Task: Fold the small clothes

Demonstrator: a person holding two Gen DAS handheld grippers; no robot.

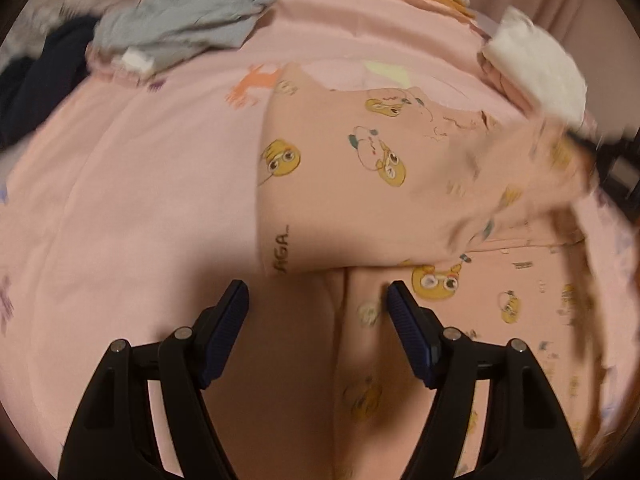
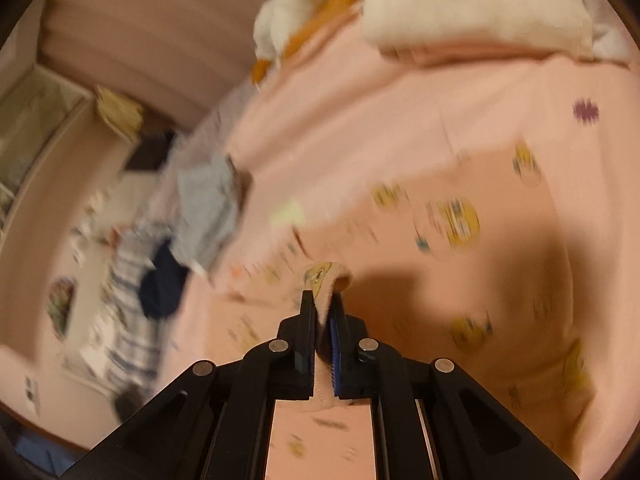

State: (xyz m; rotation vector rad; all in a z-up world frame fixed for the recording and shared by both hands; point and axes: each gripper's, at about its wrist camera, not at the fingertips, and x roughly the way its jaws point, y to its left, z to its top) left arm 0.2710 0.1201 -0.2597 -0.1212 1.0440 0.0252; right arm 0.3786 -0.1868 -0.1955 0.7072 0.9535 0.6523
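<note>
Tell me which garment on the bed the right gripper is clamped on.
The pink cartoon-print garment: its edge is pinched in the right gripper. The grey garment and the dark navy one lie apart, untouched.

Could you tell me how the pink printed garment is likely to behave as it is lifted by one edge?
Probably floppy: the pink printed garment bunches where the right tool pinches it. Likely light, since one pinch holds a fold. It may drag on the pink bedsheet.

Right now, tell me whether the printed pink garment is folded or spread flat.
Partly folded. In the left wrist view one part of the printed pink garment lies doubled over the rest; the right gripper is shut on a pinched edge.
</note>
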